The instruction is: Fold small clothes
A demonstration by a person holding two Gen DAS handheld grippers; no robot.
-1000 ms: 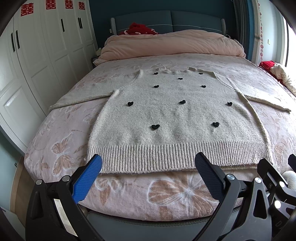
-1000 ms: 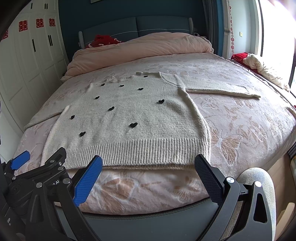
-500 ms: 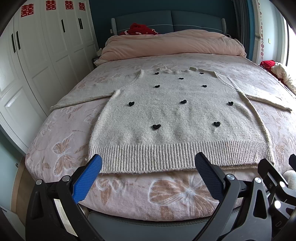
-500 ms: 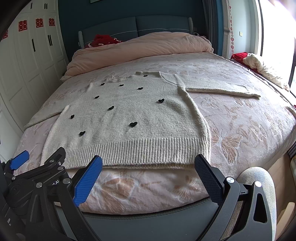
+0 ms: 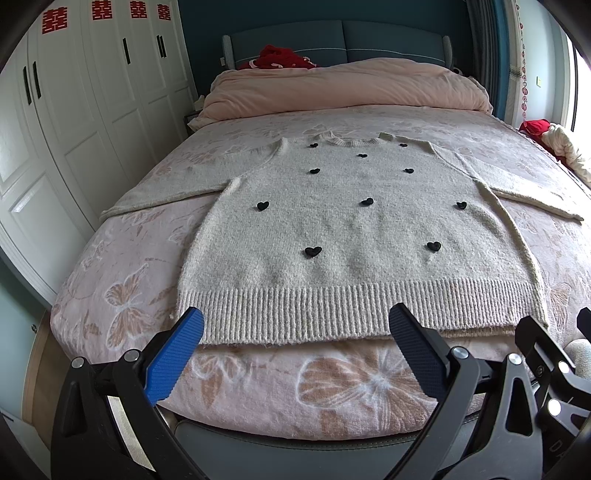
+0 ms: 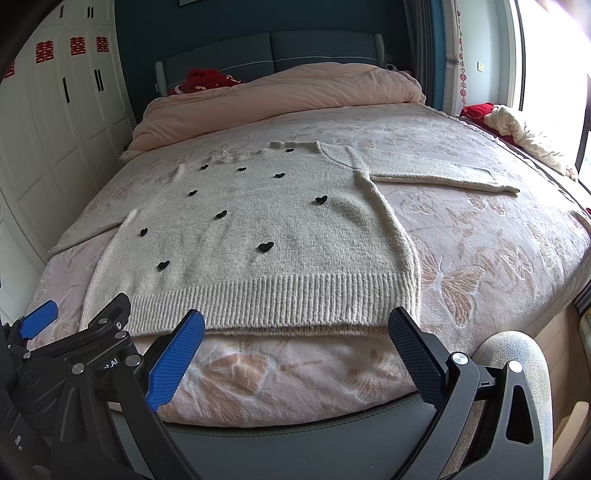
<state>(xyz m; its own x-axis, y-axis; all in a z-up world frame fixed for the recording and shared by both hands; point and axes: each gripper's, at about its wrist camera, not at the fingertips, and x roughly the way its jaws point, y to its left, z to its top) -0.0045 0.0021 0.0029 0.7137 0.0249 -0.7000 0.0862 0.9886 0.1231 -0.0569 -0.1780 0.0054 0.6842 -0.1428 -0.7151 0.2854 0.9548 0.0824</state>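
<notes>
Lying flat and face up on the bed [image 5: 122,302], a cream knitted sweater [image 5: 354,236] with small black hearts [image 5: 313,251] occupies the middle of the butterfly-patterned bedspread, its ribbed hem [image 5: 332,314] nearest the cameras and its collar toward the headboard [image 5: 332,37]. At far left stand white wardrobe doors [image 5: 92,122] bearing red paper characters [image 5: 101,10]. The sweater's left sleeve [image 5: 177,192] extends sideways toward that edge of the bed. The left gripper [image 5: 295,339] hangs just in front of the hem, its blue and black fingers [image 5: 173,360] spread wide, with nothing between them and no contact with the fabric. To its right, the right gripper [image 6: 295,339] is poised likewise before the hem's right half, fingers [image 6: 415,356] spread wide and empty; in the right wrist view the left gripper's black frame shows at the lower left. Beyond the collar a pink duvet [image 5: 343,88] is bunched against the headboard, with a red item [image 5: 277,59] behind it. The right sleeve [image 6: 436,171] lies stretched out toward the window side, where a red cloth [image 6: 476,110] and a crumpled cream cloth [image 6: 524,136] rest near the bed's edge.
</notes>
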